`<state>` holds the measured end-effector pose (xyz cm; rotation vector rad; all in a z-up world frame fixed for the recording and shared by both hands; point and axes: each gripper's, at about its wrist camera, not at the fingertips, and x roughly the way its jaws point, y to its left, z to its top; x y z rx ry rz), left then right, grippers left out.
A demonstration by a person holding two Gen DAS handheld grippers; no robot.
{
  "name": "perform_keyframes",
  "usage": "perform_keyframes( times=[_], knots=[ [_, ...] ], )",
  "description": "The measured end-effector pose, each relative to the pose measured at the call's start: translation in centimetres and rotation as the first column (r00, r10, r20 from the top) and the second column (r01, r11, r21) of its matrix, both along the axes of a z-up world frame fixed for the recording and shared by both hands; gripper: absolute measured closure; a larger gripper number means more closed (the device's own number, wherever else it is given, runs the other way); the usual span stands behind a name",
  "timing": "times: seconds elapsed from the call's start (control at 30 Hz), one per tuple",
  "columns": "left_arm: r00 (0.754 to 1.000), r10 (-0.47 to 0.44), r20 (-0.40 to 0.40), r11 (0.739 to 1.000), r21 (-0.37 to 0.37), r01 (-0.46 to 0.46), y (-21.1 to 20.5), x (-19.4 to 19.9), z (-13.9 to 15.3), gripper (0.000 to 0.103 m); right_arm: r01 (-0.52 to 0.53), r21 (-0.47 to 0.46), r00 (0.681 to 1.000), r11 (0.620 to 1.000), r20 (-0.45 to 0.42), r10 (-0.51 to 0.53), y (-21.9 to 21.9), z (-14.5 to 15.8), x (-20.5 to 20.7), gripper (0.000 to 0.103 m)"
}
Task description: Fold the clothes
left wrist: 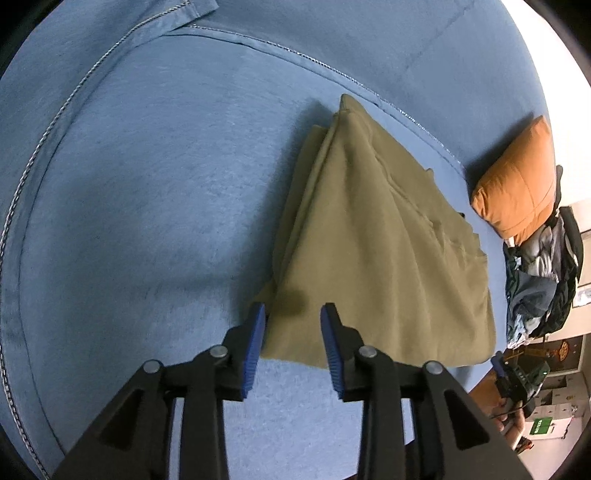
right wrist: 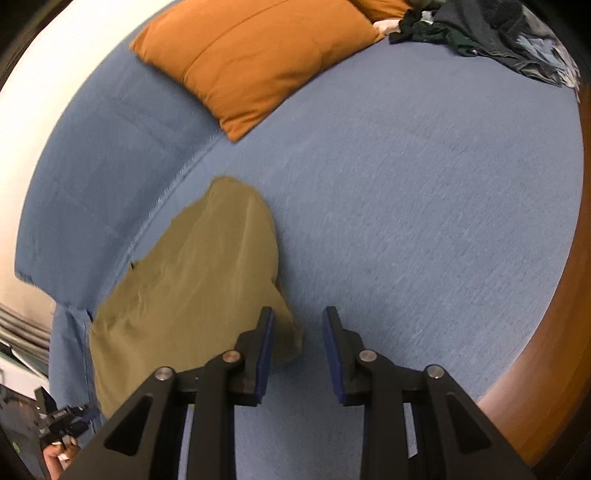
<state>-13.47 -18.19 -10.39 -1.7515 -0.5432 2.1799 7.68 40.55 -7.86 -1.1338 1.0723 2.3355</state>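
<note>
The left gripper (left wrist: 293,314) hovers with its jaws apart and nothing between them, just above the near left corner of the olive garment (left wrist: 384,236). The right gripper (right wrist: 298,317) is likewise spread and empty, poised beside the same cloth's other near corner. The garment lies on the blue sofa seat (left wrist: 147,206) as a layered, roughly rectangular bundle, its far end against the backrest seam. An orange cushion (right wrist: 255,55) and a heap of dark clothes (right wrist: 491,33) sit further along. The stacked layers look loose: pinching only the top sheet could drag the bundle open, or skew its edges.
</note>
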Motion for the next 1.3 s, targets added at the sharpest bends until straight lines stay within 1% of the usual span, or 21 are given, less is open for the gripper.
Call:
perform_keyframes(
  times=[0.1, 0.17, 0.3, 0.37, 0.4, 0.47, 0.57, 0.6, 0.63, 0.67, 0.7, 0.73, 0.77, 0.83, 0.87, 0.9, 1.0, 1.07, 1.13, 1.23, 1.3],
  knots=[
    [1.0, -0.021, 0.003, 1.0, 0.0, 0.021, 0.3, -0.9, -0.7, 0.071, -0.033, -0.027, 0.999, 0.999, 0.015, 0.034, -0.2, -0.6, -0.6, 0.076],
    [0.999, -0.036, 0.006, 0.999, 0.0, 0.036, 0.4, -1.5, -1.2, 0.071, -0.059, -0.02, 0.998, 0.998, 0.028, 0.059, -0.6, -0.8, -1.2, 0.075],
    [0.998, -0.068, 0.008, 0.998, 0.001, 0.068, 0.9, -2.6, -2.0, 0.074, -0.128, -0.008, 0.992, 0.992, 0.001, 0.128, -1.0, -0.8, -2.3, 0.065],
    [0.994, -0.11, -0.014, 0.994, 0.015, 0.11, 1.4, -2.5, -1.8, 0.082, -0.162, -0.002, 0.987, 0.987, -0.013, 0.162, -1.2, -0.7, -2.8, 0.063],
    [0.991, -0.128, -0.026, 0.991, 0.021, 0.129, 1.7, -2.4, -1.6, 0.093, -0.179, 0.001, 0.984, 0.984, -0.019, 0.179, -1.3, -0.7, -3.1, 0.063],
    [0.988, -0.143, -0.064, 0.989, 0.036, 0.146, 1.7, -2.0, -0.5, 0.095, -0.213, 0.009, 0.976, 0.977, -0.032, 0.213, -1.6, -0.7, -3.7, 0.063],
    [0.985, -0.091, -0.143, 0.987, 0.122, 0.109, 0.0, -0.4, 2.4, 0.096, -0.263, 0.02, 0.963, 0.965, -0.051, 0.264, -1.9, -0.6, -4.5, 0.063],
    [0.983, -0.066, -0.17, 0.983, 0.16, 0.094, -0.9, 0.4, 3.5, 0.096, -0.28, 0.024, 0.958, 0.96, -0.057, 0.281, -2.0, -0.6, -4.8, 0.061],
    [0.982, -0.056, -0.181, 0.982, 0.17, 0.087, -1.5, 1.1, 4.0, 0.096, -0.296, 0.028, 0.953, 0.955, -0.064, 0.297, -2.1, -0.6, -5.0, 0.06],
    [0.982, -0.054, -0.179, 0.984, 0.157, 0.083, -1.7, 1.7, 4.0, 0.096, -0.29, 0.037, 0.954, 0.956, -0.065, 0.292, -2.0, -0.4, -4.6, 0.061],
    [0.984, -0.054, -0.168, 0.987, 0.141, 0.078, -2.0, 2.2, 3.8, 0.096, -0.284, 0.046, 0.956, 0.958, -0.067, 0.287, -1.9, -0.2, -4.2, 0.066],
    [0.991, -0.052, -0.126, 0.991, 0.113, 0.066, -2.2, 2.5, 2.9, 0.096, -0.278, 0.055, 0.957, 0.959, -0.068, 0.282, -1.8, 0.0, -3.7, 0.082],
    [0.996, -0.044, -0.077, 0.994, 0.101, 0.051, -2.3, 2.4, 1.7, 0.096, -0.272, 0.064, 0.958, 0.96, -0.07, 0.276, -1.6, 0.2, -3.3, 0.091],
    [0.998, -0.015, 0.055, 0.996, 0.088, 0.01, -2.7, 2.0, -1.4, 0.095, -0.26, 0.082, 0.961, 0.962, -0.073, 0.266, -1.4, 0.6, -2.4, 0.088],
    [0.997, -0.021, 0.078, 0.997, 0.077, 0.015, -2.3, 1.8, -2.0, 0.095, -0.254, 0.091, 0.962, 0.963, -0.075, 0.261, -1.2, 0.8, -2.0, 0.088],
    [0.995, -0.03, 0.091, 0.998, 0.062, 0.024, -1.9, 1.7, -2.4, 0.091, -0.247, 0.1, 0.964, 0.964, -0.077, 0.255, -1.1, 1.0, -1.5, 0.088],
    [0.998, -0.056, 0.005, 0.998, -0.014, 0.056, -1.1, 1.8, -0.5, 0.089, -0.228, 0.126, 0.967, 0.965, -0.083, 0.24, -0.7, 1.7, -0.2, 0.089],
    [0.996, -0.053, -0.074, 0.998, -0.028, 0.051, -0.8, 2.0, 1.0, 0.089, -0.216, 0.144, 0.969, 0.966, -0.087, 0.229, -0.4, 2.1, 0.7, 0.089],
    [0.987, -0.05, -0.153, 0.998, -0.041, 0.044, -0.5, 2.1, 2.5, 0.089, -0.203, 0.161, 0.971, 0.966, -0.091, 0.219, -0.2, 2.5, 1.5, 0.089],
    [0.964, -0.049, -0.26, 0.998, -0.055, 0.036, 0.0, 2.4, 4.6, 0.089, -0.183, 0.187, 0.974, 0.965, -0.098, 0.203, 0.2, 3.1, 2.9, 0.088],
    [0.968, -0.067, -0.24, 0.998, -0.017, 0.065, 0.9, 2.4, 4.2, 0.089, -0.206, 0.205, 0.97, 0.957, -0.085, 0.227, -0.6, 3.1, 2.0, 0.088]
  ],
)
